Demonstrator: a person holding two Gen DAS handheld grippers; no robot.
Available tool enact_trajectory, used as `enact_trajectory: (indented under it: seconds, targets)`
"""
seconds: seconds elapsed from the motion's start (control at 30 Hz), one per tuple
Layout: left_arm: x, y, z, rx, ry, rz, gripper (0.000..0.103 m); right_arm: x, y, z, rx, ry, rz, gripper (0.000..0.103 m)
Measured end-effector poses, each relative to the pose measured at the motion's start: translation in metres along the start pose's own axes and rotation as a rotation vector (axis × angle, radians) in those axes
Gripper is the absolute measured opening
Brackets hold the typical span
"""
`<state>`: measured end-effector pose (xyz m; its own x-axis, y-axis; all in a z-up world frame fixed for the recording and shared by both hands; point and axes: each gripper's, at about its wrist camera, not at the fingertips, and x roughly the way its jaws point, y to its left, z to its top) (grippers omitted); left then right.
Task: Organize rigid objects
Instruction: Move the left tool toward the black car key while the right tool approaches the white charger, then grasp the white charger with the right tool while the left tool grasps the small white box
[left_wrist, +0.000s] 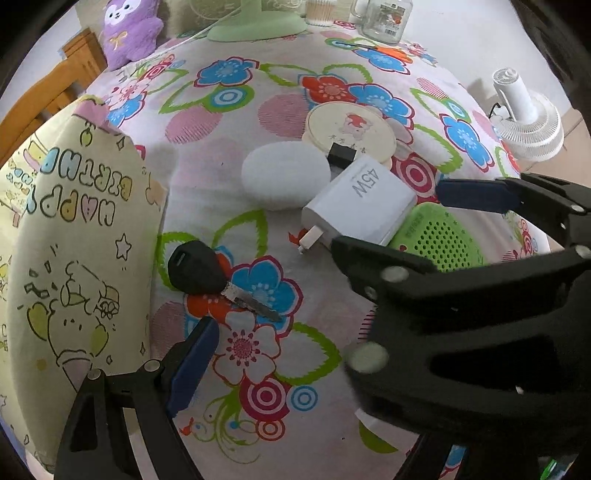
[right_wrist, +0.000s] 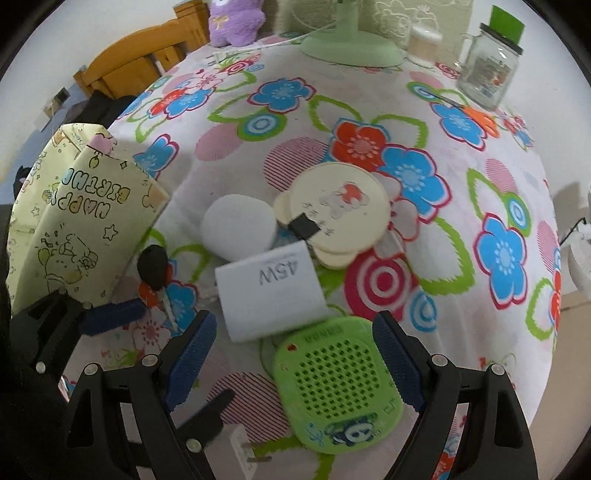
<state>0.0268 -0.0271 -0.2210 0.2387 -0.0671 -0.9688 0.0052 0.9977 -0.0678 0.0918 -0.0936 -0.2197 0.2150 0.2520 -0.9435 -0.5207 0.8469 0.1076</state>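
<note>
- While both grippers hang spread and empty, the right gripper (right_wrist: 293, 362) straddles the green perforated case (right_wrist: 334, 387), its whole face clear only in the right view.
- The left gripper (left_wrist: 325, 273) shows the car key (left_wrist: 207, 275) fully.
- Beyond lies the white charger (right_wrist: 267, 293).
- A fan base (right_wrist: 351, 48) stands at the table's far edge.

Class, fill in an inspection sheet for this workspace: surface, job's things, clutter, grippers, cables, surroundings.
Surface: floral tablecloth.
Job's things: white 45W charger block, green perforated square device, black-headed key, white oval case, round cream discs, yellow birthday gift bag.
Clutter: glass mug jar, orange-handled scissors, purple plush toy.
Grippers: left gripper open above the key; right gripper open, straddling the green device.
Cables: white cord near the green fan base.
Surroundings: wooden chair, white fan.
</note>
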Motion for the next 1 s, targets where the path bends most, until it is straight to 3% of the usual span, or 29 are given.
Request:
enact_trajectory:
  seconds: [0.13, 0.23, 0.3, 0.57, 1.0]
  targets:
    - [0.001, 0.003, 0.0, -0.021, 0.014, -0.019, 0.09, 0.006, 0.003, 0.006, 0.0, -0.011, 0.016, 0.088]
    - [0.0, 0.004, 0.0, -0.026, 0.015, -0.027, 0.09, 0.009, 0.003, 0.008, 0.004, -0.008, 0.05, 0.078]
    - [-0.001, 0.005, 0.0, -0.027, 0.013, -0.034, 0.09, 0.008, 0.007, 0.007, -0.021, -0.005, 0.054, 0.061]
    - [-0.002, 0.0, -0.001, 0.001, 0.015, -0.018, 0.09, 0.0, 0.004, -0.001, -0.007, -0.029, 0.009, 0.06]
    - [-0.016, -0.008, -0.011, 0.079, -0.006, -0.045, 0.09, -0.037, -0.036, -0.044, 0.192, -0.054, -0.099, 0.06]
